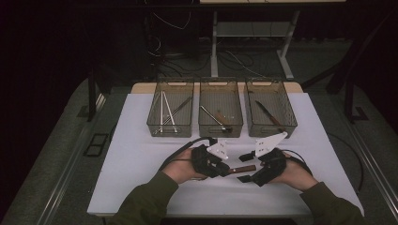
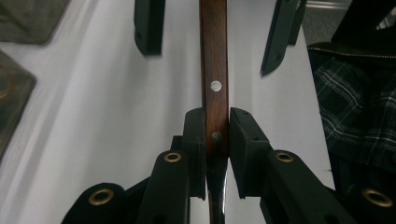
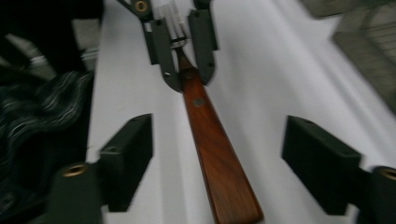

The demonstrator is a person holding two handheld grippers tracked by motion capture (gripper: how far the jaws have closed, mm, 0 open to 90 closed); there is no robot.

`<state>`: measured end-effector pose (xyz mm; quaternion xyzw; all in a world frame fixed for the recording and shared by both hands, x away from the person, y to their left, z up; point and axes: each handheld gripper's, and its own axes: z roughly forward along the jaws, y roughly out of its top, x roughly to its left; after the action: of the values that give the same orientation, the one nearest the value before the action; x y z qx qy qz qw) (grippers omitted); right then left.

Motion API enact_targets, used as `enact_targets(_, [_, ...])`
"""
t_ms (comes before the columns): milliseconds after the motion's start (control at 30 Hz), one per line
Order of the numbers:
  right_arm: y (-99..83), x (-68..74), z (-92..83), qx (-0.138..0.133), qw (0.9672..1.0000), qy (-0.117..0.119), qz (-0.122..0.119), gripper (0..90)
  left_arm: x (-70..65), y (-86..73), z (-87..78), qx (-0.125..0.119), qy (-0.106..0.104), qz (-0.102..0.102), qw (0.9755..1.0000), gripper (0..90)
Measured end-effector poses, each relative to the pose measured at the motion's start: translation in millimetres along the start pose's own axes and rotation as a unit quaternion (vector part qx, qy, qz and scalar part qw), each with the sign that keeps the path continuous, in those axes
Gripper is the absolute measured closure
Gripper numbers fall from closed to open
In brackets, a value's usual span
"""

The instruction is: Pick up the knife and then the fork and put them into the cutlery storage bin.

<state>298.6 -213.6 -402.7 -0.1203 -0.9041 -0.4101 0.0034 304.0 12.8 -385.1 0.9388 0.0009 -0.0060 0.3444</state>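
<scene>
Three mesh baskets [image 1: 170,123] [image 1: 220,124] [image 1: 271,125] holding utensils stand side by side on the white table [image 1: 141,159].

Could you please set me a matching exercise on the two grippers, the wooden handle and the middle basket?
1. left gripper
2. right gripper
3. wooden handle
4. middle basket

a. jaws open, either side of the handle
b. at the table's far edge
c. shut on the handle
d. brown, with rivets

Pairs: 1-c, 2-a, 3-d, 4-b

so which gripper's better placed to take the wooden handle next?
Probably right. The right gripper has open jaws on both sides of the wooden handle; the left gripper is already clamped near its metal end.
</scene>
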Motion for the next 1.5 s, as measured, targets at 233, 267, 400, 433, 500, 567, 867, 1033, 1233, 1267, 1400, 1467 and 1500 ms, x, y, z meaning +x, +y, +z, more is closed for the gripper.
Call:
enact_targets(233, [0.7,4.6,12.9,0.047,0.9984,0.013,-0.03,52.2,-6.6,0.2,4.3,0.016,-0.016,-0.003,0.9997,77.0])
enact_targets(267, [0.7,4.8,13.6,0.05,0.9981,0.017,-0.032,55.5,-6.6,0.2,4.5,0.018,-0.016,0.0,0.9997,77.0])
enact_targets(400, [1.1,6.4,15.4,0.058,0.9972,0.028,-0.038,65.2,-6.7,-0.1,6.2,0.025,-0.022,0.007,0.9994,77.0])
enact_targets(433, [1.3,6.9,15.8,0.059,0.9971,0.029,-0.038,68.5,-7.4,-0.3,7.1,0.022,-0.021,0.009,0.9995,77.0])
enact_targets(500, [1.8,6.4,17.2,0.063,0.9965,0.04,-0.039,71.8,-6.5,0.7,6.7,0.03,-0.022,0.022,0.9991,77.0])
enact_targets(567, [2.5,8.6,18.4,0.065,0.9961,0.042,-0.042,73.9,-8.0,0.1,7.7,0.027,-0.027,0.019,0.9991,77.0])
enact_targets(867, [1.4,9.7,17.3,0.052,0.997,0.051,-0.027,75.5,-7.4,-4.8,4.2,0.009,-0.033,0.011,0.9994,75.4])
enact_targets(1033, [-0.6,6.9,9.9,0.042,0.9984,0.035,-0.011,75.5,-2.0,-16.0,-8.2,-0.036,0.006,-0.023,0.9991,52.0])
enact_targets(1233, [-3.9,0.8,-2.9,0.02,0.9997,0.011,0.01,75.6,4.5,-44.4,-27.8,-0.087,0.06,-0.093,0.99,46.3])
enact_targets(1267, [-4.3,-0.9,-5.9,0.017,0.9998,0.009,0.01,75.6,4.8,-49.1,-31.0,-0.094,0.07,-0.099,0.9881,44.3])
enact_targets(1400, [-3.8,-3.8,-18.5,-0.002,0.9991,-0.017,0.038,75.6,1.5,-67.8,-40.9,-0.111,0.105,-0.143,0.9779,33.3])
enact_targets(1467, [-3.4,-7.6,-26.0,-0.012,0.9982,-0.029,0.051,75.6,-2.5,-76.5,-43.7,-0.114,0.126,-0.156,0.9729,28.8])
enact_targets(1500, [-3.3,-9.9,-29.5,-0.017,0.9978,-0.037,0.052,75.6,-4.6,-81.0,-45.2,-0.114,0.137,-0.16,0.9709,25.2])
